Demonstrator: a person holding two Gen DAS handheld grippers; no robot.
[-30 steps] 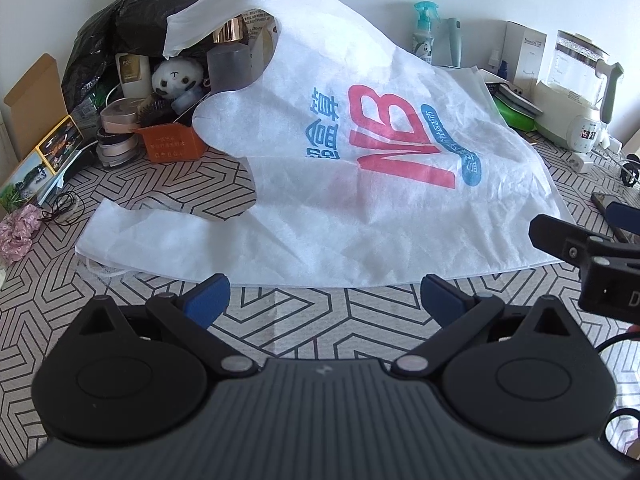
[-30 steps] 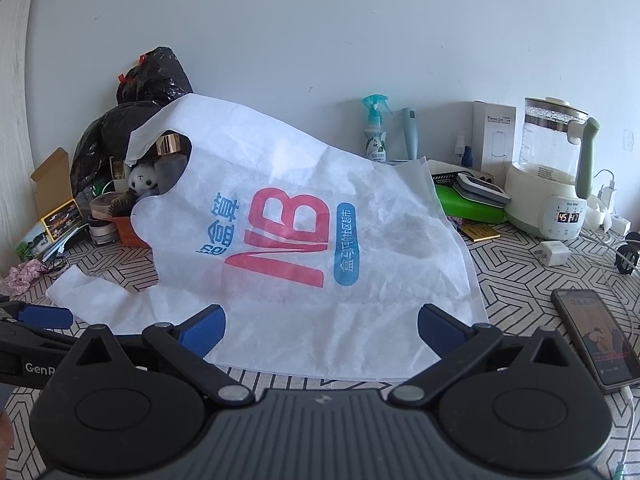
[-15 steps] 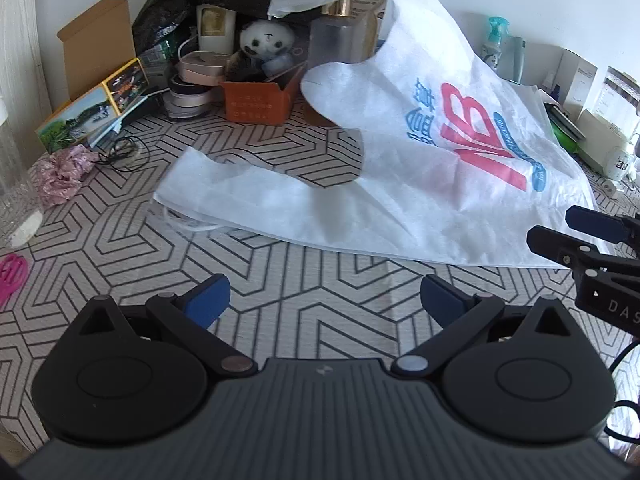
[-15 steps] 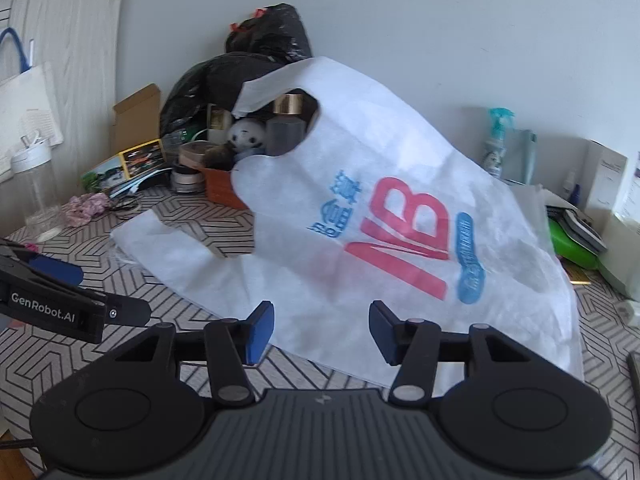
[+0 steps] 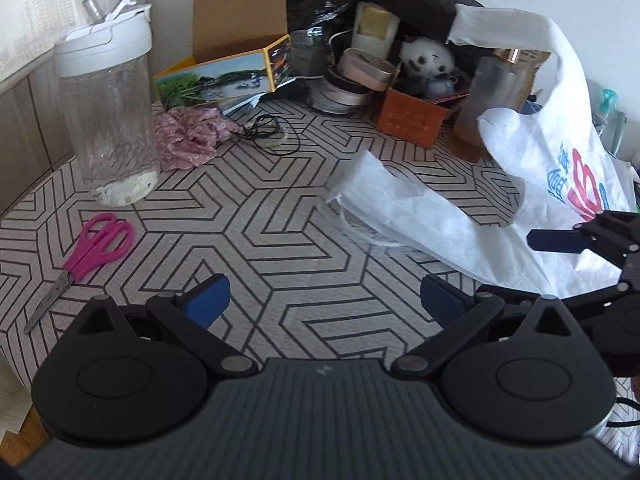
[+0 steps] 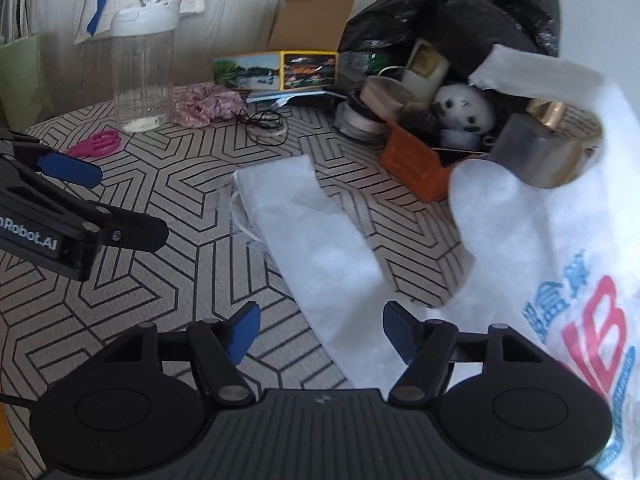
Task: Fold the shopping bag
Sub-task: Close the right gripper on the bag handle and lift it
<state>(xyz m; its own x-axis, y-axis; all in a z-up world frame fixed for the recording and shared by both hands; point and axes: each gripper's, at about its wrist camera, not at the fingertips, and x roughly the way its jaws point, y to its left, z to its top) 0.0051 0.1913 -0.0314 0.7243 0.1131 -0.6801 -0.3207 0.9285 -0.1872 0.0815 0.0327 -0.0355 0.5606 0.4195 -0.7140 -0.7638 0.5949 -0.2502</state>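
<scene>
One shopping bag point(image 5: 552, 184), one scissors point(image 5: 86, 254), one jar point(image 5: 108, 120).

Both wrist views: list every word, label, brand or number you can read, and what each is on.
"nRobot.AI", its start cut off by the frame edge: on the left gripper, seen from the right wrist.
"NB" in large red letters: on the white shopping bag.
Blue characters beside it: not legible.
Print on the orange box: too small.
Lettering on the blue strap: blurred.
</scene>
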